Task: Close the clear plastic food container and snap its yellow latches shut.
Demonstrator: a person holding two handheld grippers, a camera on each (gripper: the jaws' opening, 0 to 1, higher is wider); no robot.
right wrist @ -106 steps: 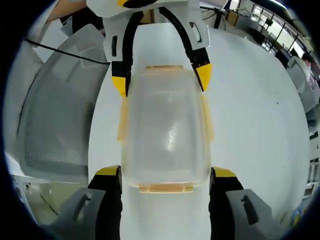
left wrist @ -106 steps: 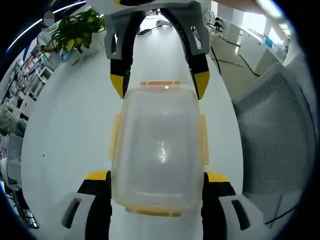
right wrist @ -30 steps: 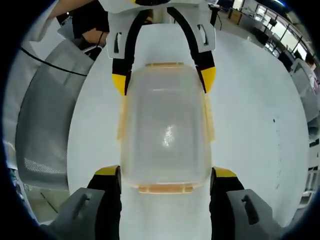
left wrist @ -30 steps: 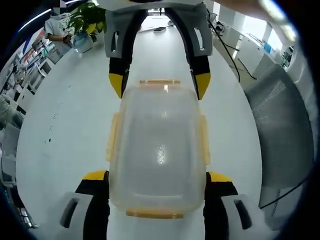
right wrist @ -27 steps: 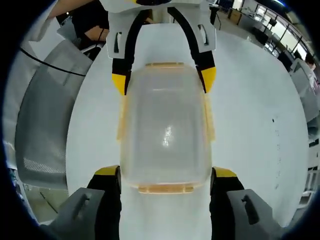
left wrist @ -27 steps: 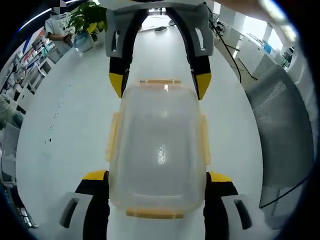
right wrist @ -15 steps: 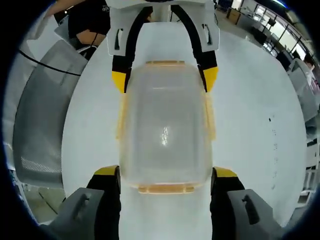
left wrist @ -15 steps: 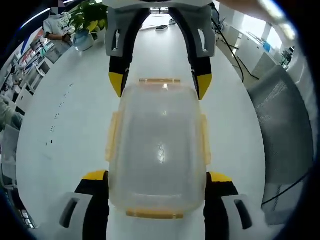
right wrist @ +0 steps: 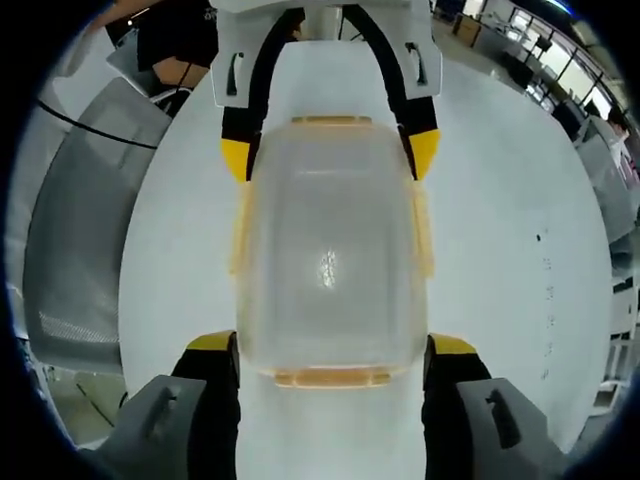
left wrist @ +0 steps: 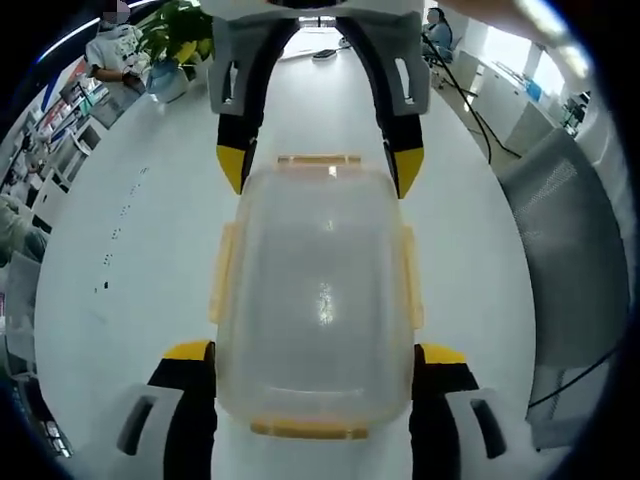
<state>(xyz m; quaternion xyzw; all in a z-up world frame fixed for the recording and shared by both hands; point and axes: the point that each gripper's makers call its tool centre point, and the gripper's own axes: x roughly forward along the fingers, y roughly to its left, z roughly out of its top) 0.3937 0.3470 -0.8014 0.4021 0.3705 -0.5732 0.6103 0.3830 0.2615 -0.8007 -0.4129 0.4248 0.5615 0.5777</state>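
White office table (left wrist: 120,300), clear container (left wrist: 315,300) held between two grippers.
Lid sits on the container, yellow latches (left wrist: 222,272) along its sides and ends. Left gripper (left wrist: 313,365) grips one end, jaws spread against its corners; right gripper (right wrist: 328,360) likewise grips the opposite end, container (right wrist: 328,260) centred above the tabletop. Mesh chair (left wrist: 575,250) beside the table, potted plant (left wrist: 180,35) at far end.

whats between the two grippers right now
The container sits between them on the white table: left gripper at one end, right gripper at the other, in both views.
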